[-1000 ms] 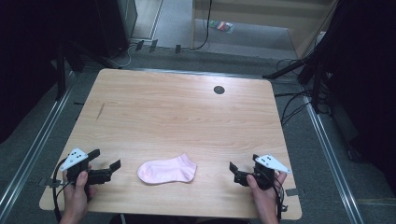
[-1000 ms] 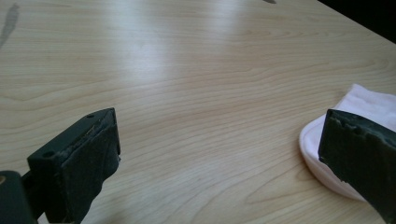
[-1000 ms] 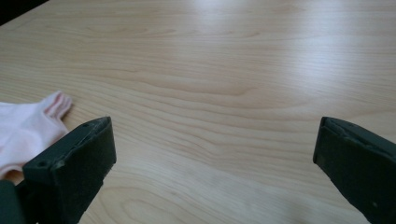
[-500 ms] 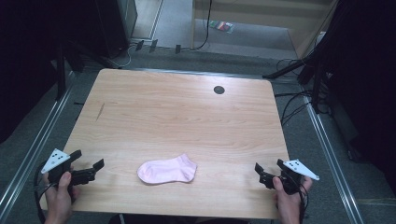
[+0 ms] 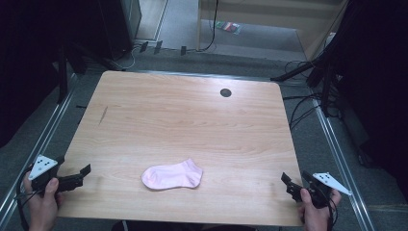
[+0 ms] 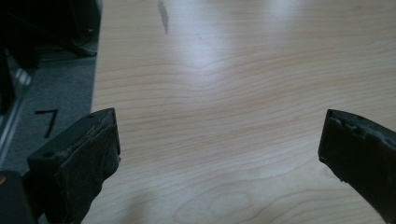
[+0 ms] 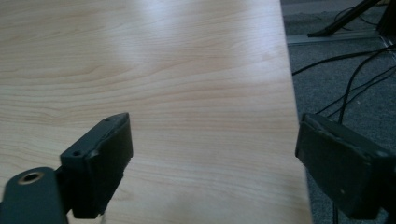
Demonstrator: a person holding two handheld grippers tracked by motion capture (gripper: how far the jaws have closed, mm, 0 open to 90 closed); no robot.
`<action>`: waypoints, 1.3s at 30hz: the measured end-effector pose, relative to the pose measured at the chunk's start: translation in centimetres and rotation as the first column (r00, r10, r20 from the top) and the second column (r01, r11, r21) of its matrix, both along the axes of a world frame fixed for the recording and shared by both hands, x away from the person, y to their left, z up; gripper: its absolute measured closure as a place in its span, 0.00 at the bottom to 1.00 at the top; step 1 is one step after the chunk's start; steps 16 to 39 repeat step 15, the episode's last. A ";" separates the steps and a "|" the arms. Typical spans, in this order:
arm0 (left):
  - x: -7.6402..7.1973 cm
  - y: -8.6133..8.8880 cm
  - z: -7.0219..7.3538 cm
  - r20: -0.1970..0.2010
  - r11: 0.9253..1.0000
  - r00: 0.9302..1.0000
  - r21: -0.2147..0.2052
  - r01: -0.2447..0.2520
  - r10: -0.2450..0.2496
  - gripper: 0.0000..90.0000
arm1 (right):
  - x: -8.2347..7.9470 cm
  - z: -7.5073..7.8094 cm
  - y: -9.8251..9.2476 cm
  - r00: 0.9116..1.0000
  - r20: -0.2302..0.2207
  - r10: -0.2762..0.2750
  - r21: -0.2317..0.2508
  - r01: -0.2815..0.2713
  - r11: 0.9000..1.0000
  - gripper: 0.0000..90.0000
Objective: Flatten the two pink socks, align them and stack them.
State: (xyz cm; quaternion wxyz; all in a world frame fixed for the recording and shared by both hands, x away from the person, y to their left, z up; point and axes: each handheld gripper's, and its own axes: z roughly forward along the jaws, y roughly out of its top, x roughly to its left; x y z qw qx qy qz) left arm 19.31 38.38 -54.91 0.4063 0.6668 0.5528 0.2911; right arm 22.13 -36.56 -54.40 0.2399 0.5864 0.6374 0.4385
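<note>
I hold both grippers, left (image 5: 79, 176) and right (image 5: 288, 182), empty with fingers wide, the right's just narrowing slightly, flanking the sock (image 5: 173, 175) at lower centre; next, approach it.

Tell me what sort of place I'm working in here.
Probably a lab or recording workspace: a bare light wooden table holding one pink sock, black cables trailing over grey carpet, and dark equipment stands beside it.

One pink sock (image 5: 172, 175) lies on one wooden table (image 5: 192, 120), with two claws, left claw (image 5: 82, 175) and right claw (image 5: 288, 183).
</note>
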 end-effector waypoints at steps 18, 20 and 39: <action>-0.3 1.7 -0.4 0.036 0.985 0.999 -0.164 0.045 -0.039 0.00 | -0.6 -0.2 0.3 1.000 -0.002 0.019 -0.023 -0.019 1.000 0.14; -0.3 1.7 -0.4 0.036 0.985 0.999 -0.164 0.045 -0.039 0.00 | -0.6 -0.2 0.3 1.000 -0.002 0.019 -0.023 -0.019 1.000 0.14; -0.3 1.7 -0.4 0.036 0.985 0.999 -0.164 0.045 -0.039 0.00 | -0.6 -0.2 0.3 1.000 -0.002 0.019 -0.023 -0.019 1.000 0.14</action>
